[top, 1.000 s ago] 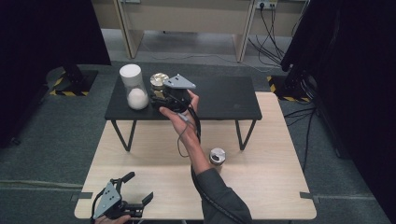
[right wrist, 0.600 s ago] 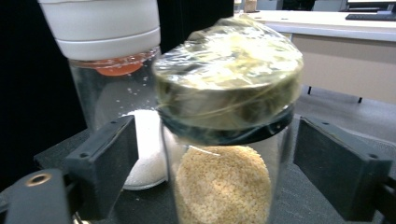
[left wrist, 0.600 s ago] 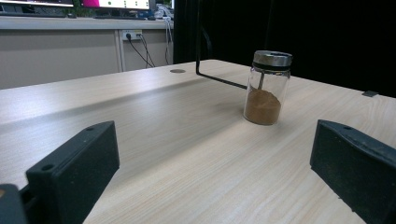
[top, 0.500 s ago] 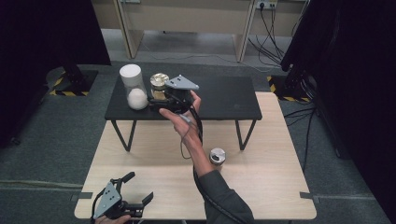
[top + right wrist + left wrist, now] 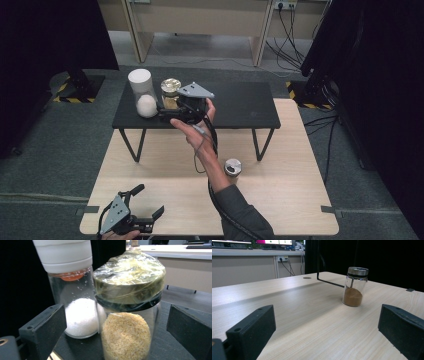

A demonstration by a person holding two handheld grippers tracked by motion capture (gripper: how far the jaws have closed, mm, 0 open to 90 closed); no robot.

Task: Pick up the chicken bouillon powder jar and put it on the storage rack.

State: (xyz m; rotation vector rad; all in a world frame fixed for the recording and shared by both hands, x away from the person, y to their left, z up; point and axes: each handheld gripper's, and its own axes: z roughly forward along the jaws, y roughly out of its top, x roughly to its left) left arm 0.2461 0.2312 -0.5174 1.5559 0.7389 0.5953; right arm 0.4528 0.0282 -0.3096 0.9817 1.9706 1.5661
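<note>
right tongs (image 5: 117, 322) have just been opening, jaws wide, grain jar (image 5: 126, 315) between, unpressed | glass, film-wrapped lid, on black worktop (image 5: 240, 107) beside salt jar (image 5: 72, 290) | left tongs (image 5: 324, 327) wide, low over wood worktop (image 5: 312, 322)

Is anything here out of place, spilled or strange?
Nothing is spilled. One oddity: the jar of yellow grains on the black table has crinkled plastic film wrapped over its lid. The white-capped jar beside it and the brown-powder jar stand upright.
</note>
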